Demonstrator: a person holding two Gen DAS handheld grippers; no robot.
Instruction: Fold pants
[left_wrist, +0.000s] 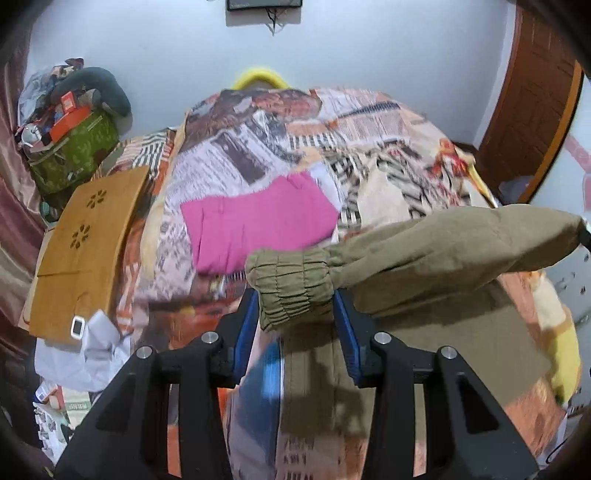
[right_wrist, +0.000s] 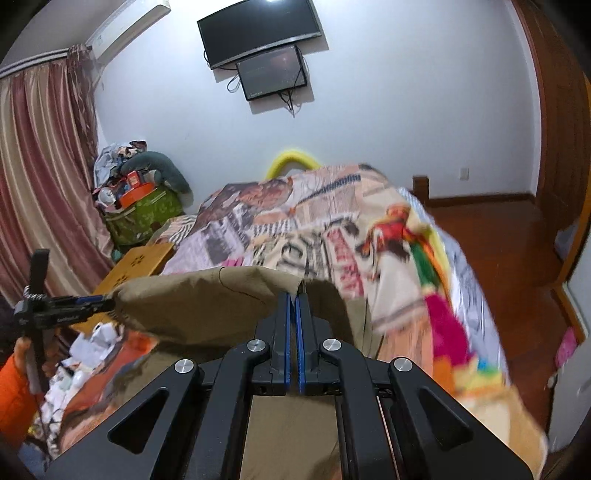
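Khaki pants (left_wrist: 424, 251) hang stretched between both grippers above the patterned bed cover (left_wrist: 258, 140). In the left wrist view my left gripper (left_wrist: 295, 295) holds the gathered elastic cuff (left_wrist: 291, 284) between its blue pads. The far end of the raised fabric runs to the right edge, where a bit of the right gripper (left_wrist: 585, 232) shows. In the right wrist view my right gripper (right_wrist: 295, 293) is shut on the top edge of the pants (right_wrist: 207, 299). The left gripper (right_wrist: 107, 304) pinches the other corner at the left. The rest of the pants lies under the jaws.
A folded pink garment (left_wrist: 258, 221) lies on the bed beyond the pants. A wooden lap table (left_wrist: 85, 243) and crumpled papers (left_wrist: 92, 350) sit at the bed's left side, a green bag (left_wrist: 74, 155) behind them. An orange sleeve (right_wrist: 14, 387) shows at left. Wooden floor (right_wrist: 517, 251) lies right.
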